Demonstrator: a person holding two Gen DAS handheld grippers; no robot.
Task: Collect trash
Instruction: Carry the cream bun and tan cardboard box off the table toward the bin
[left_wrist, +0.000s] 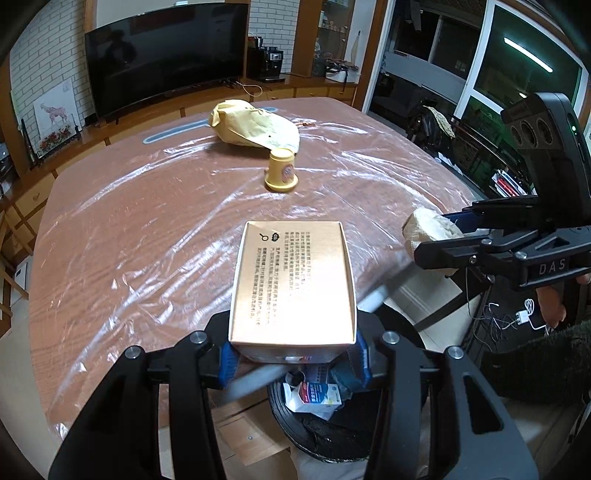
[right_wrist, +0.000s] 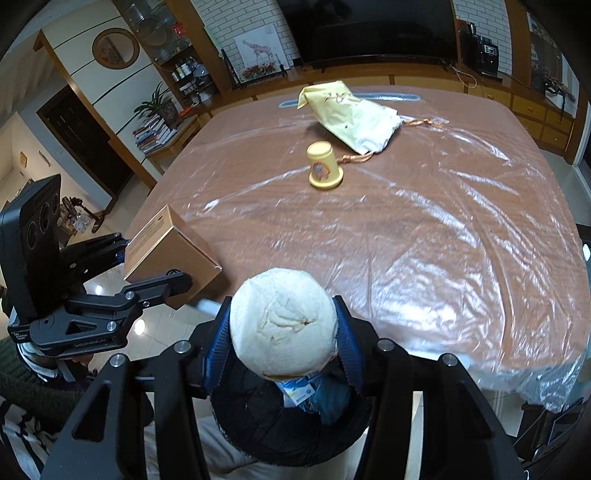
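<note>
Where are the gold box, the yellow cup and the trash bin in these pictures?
gold box (left_wrist: 291, 280): left wrist view, printed top face.
yellow cup (right_wrist: 323, 168): right wrist view, its side wall.
trash bin (left_wrist: 295, 424): left wrist view, near rim.

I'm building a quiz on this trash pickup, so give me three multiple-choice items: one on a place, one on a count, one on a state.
1. Where is the trash bin?
A. on the table
B. below both grippers, off the table edge
C. beside the television

2. How many trash items lie on the table?
A. two
B. four
C. none

3. How is the yellow cup standing?
A. upright
B. crushed flat
C. upside down

B: the bin shows under the gold box and the white paper wad.
A: only the cup and the yellow bag.
C: its wide rim rests on the table.
</note>
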